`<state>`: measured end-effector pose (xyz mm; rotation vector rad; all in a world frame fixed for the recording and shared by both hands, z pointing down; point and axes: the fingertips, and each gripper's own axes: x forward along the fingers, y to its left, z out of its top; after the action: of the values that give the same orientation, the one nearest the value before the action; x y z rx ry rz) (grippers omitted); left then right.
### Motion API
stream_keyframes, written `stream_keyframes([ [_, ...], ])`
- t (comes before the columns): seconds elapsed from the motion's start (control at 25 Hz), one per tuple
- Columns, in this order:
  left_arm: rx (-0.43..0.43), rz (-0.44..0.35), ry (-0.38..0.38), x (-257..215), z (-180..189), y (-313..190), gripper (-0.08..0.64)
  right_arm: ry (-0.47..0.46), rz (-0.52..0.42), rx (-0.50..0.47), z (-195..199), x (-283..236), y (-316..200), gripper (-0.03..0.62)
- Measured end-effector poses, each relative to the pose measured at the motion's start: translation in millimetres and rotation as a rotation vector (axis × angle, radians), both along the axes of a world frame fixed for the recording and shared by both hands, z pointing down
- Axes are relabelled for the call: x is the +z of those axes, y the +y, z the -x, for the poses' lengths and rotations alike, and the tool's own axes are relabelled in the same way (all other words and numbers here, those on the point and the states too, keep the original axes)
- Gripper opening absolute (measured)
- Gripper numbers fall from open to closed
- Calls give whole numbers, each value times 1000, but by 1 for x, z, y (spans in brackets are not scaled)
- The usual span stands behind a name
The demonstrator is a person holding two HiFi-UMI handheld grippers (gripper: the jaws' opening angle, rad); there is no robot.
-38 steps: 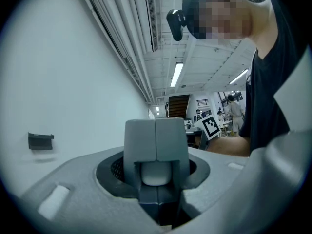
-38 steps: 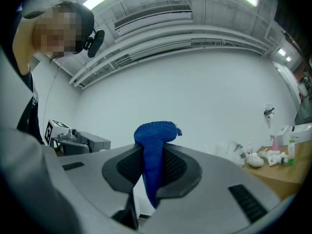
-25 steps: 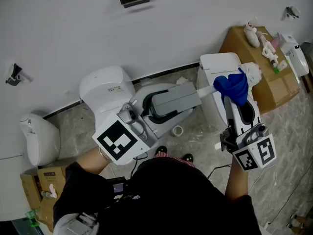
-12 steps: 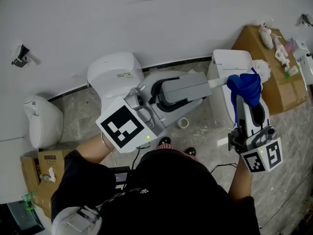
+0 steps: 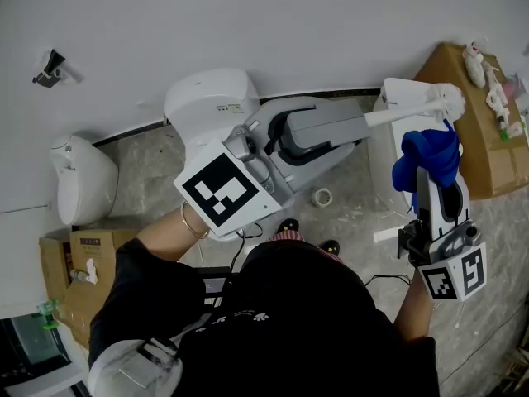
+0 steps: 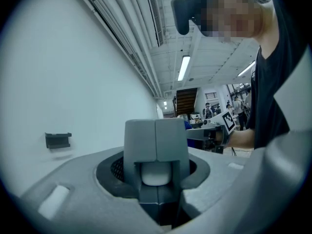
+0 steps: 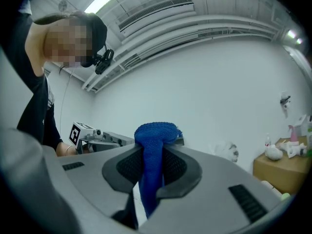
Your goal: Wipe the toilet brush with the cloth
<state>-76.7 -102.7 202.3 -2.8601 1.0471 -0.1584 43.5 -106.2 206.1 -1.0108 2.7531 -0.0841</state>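
1. We wear a black short-sleeved shirt with a small white paw print.
2. We see a thin bracelet on the left wrist.
3. Our left gripper is grey; its left cube is white with black square markers.
4. Our right gripper looks alike, with its right cube.

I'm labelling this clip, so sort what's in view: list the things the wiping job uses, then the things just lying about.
In the job:
toilet brush, gripped by the left gripper
blue cloth, clamped in the right gripper

Just lying about:
white toilet
roll of tape on the floor
cardboard box at right
second cardboard box at lower left
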Motion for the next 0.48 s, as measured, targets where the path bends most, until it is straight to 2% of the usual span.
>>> stream_keyframes([
  [0.48,-4,13,-8,8,1,-4,172,15,28,-8,-3,14,1,74],
])
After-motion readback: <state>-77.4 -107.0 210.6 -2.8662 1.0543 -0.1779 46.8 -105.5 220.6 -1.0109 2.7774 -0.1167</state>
